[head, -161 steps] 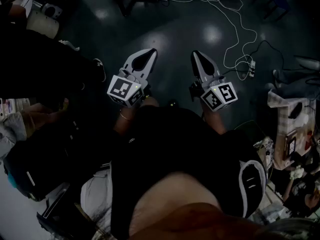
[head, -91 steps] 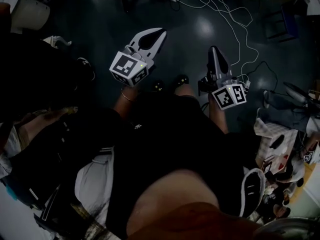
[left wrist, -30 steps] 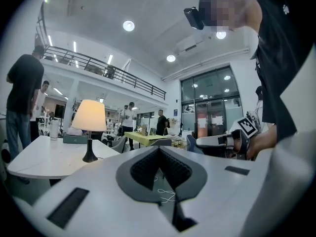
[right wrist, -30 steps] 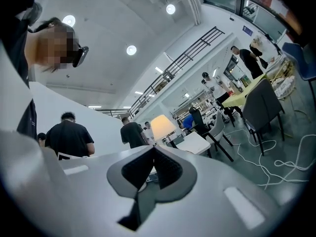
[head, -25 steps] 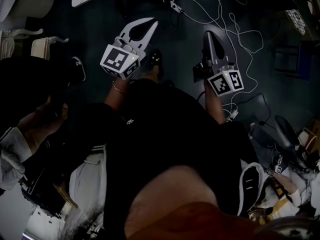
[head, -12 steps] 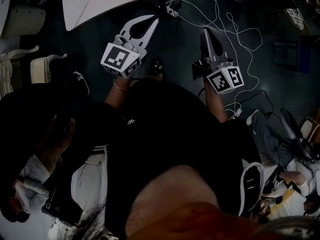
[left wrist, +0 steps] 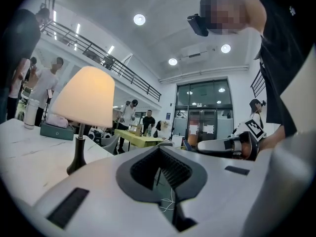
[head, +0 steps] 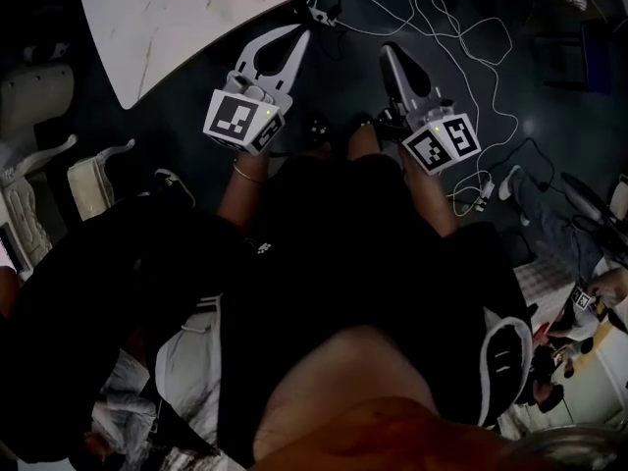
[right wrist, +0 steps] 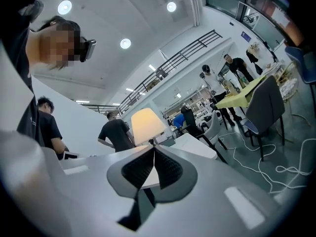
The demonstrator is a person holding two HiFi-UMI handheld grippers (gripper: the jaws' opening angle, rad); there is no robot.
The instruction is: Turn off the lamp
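Left claw (left wrist: 159, 148), right claw (right wrist: 153, 148) closed; lamp (left wrist: 83, 111) upright, long axis vertical, lit.

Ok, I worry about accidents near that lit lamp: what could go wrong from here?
White cables loop across the floor near the person's feet: a trip is possible.
The lamp stands on a thin stem under a wide shade on the table; a nudge from the shut left gripper or right gripper might tip it.
No switch shows yet, so probing may go astray.
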